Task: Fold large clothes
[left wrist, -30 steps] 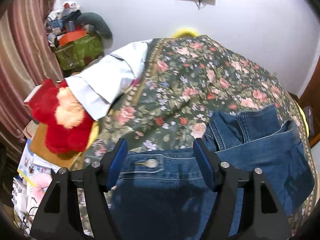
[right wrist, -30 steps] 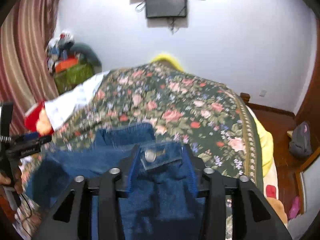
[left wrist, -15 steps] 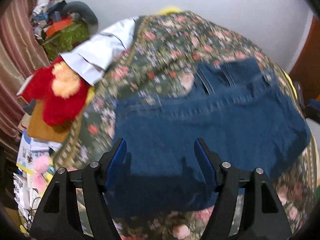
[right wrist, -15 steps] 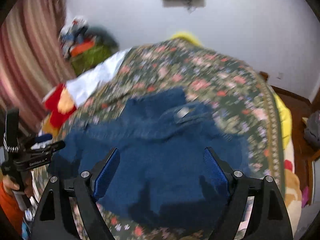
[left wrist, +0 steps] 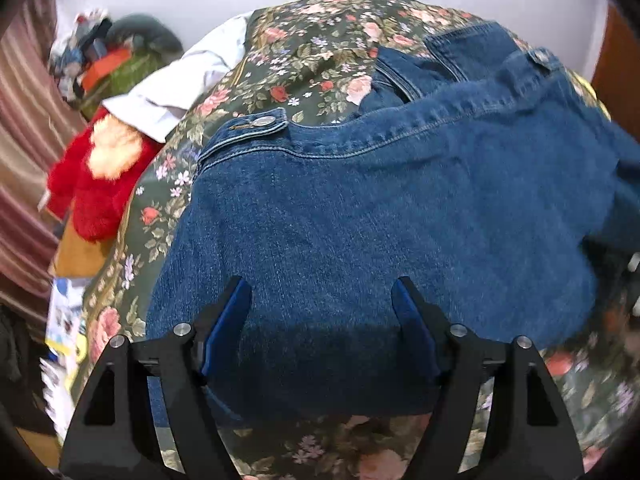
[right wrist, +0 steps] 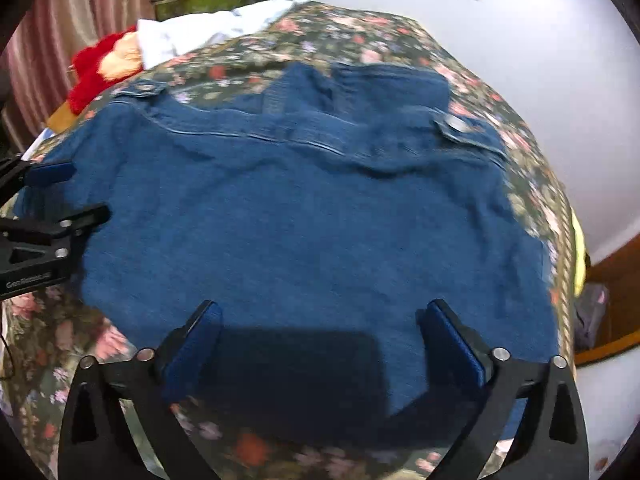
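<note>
A: What's nearest the left gripper [left wrist: 320,312]?

B: The denim jacket [left wrist: 380,208], spread flat on the floral bedspread [left wrist: 304,44]. Its near hem lies under and between the blue pads [left wrist: 224,320], but they don't pinch it; the jaws are spreading, released.

A: And the right gripper [right wrist: 320,340]?

B: Same: tilted steeply down over the jacket's near edge, jaws widening, nothing clamped. The left tool shows at its far left, black, with writing on its side too blurred to read.

A: Further out?

B: A metal button [left wrist: 262,121] on a tab ahead-left of the left gripper, another [right wrist: 454,123] ahead-right of the right one. Beyond, to the left, a red plush toy [left wrist: 96,184] and a white garment [left wrist: 188,76].

A: Any containers?

B: A green bag or box [right wrist: 196,0] farthest left by the wall, heaped with oddments I can't identify.
</note>
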### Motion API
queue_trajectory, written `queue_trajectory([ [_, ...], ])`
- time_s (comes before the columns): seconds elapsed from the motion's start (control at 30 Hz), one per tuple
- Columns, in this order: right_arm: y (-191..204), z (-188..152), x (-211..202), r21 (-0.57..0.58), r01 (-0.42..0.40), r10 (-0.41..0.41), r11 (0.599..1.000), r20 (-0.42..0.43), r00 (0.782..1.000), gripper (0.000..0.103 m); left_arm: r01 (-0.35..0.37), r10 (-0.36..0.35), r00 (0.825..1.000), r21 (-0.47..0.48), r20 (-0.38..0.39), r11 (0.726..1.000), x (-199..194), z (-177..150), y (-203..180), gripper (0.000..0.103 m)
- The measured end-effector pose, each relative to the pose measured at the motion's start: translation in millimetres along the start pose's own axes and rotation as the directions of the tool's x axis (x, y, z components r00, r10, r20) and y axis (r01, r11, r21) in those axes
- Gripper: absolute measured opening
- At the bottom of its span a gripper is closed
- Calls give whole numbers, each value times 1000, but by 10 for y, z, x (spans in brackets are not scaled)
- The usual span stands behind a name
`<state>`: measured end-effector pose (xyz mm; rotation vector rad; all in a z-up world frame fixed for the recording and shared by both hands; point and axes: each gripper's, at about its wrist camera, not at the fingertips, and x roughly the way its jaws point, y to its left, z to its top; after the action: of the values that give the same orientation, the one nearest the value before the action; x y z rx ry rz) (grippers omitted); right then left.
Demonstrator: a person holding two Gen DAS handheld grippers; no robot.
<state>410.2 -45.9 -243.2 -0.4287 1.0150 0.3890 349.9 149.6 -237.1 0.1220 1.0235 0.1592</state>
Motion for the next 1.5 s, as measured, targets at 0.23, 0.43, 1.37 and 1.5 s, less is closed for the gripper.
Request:
queue_trajectory([
  [0.23,-448,-235,-239,96,-50,50,994,6,999,103,-34,34,999,-6,22,999,-158,-108,59,76],
  [0.43,-576,-471,-385,75,55,-55,996,-7,998,103,-42,43,999,-92,10,995,-300,-259,295,81],
  [1.37,204,55,-114,-166,109,-101,980,59,993,103,252,-316,949,-599,-1,760,-140,-661,564,83],
  [1.5,158,28,82,-152,39,-38,988,12,999,103,383,-451,889,-662,76,644,-24,-674,550,83],
])
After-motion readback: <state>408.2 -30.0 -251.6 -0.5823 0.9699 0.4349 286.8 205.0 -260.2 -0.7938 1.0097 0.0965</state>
